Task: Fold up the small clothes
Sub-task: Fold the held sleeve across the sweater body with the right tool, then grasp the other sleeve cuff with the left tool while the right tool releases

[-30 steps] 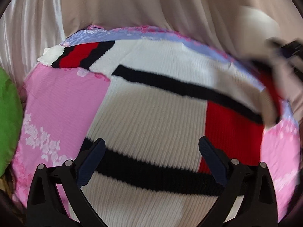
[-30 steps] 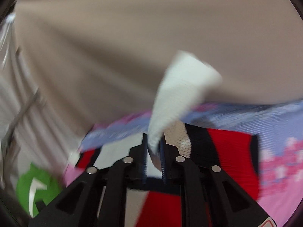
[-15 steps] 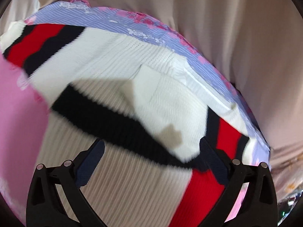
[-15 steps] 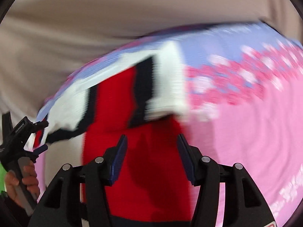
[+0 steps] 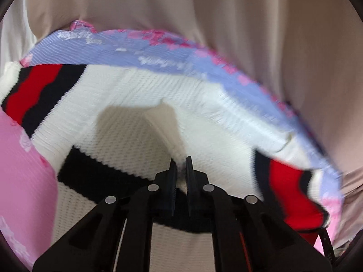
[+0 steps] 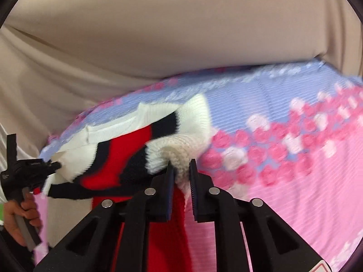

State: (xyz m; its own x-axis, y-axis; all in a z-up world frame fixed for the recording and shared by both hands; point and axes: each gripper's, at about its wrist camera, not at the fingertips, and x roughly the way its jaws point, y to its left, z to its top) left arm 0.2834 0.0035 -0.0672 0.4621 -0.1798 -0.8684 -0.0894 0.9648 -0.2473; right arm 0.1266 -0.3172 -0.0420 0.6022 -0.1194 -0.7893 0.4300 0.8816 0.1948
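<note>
A small knit sweater [image 5: 140, 104], white with black and red stripes, lies on a pink and lilac flowered sheet [image 5: 158, 52]. My left gripper [image 5: 180, 166] is shut on a fold of the white knit near the middle of the sweater. In the right wrist view the same sweater [image 6: 127, 158] is bunched up, and my right gripper [image 6: 181, 167] is shut on its white ribbed cuff at the right sleeve. The left gripper [image 6: 29, 172] also shows at the far left of that view, held in a hand.
The flowered sheet [image 6: 295, 158] spreads wide to the right of the sweater. A beige draped cloth [image 6: 158, 34] hangs behind the sheet's far edge. The same cloth [image 5: 226, 11] fills the back of the left wrist view.
Both grippers were open half a second ago and have now shut on the sweater. The left one took a white fold, the right one the sleeve cuff, which has lifted and bunched.
</note>
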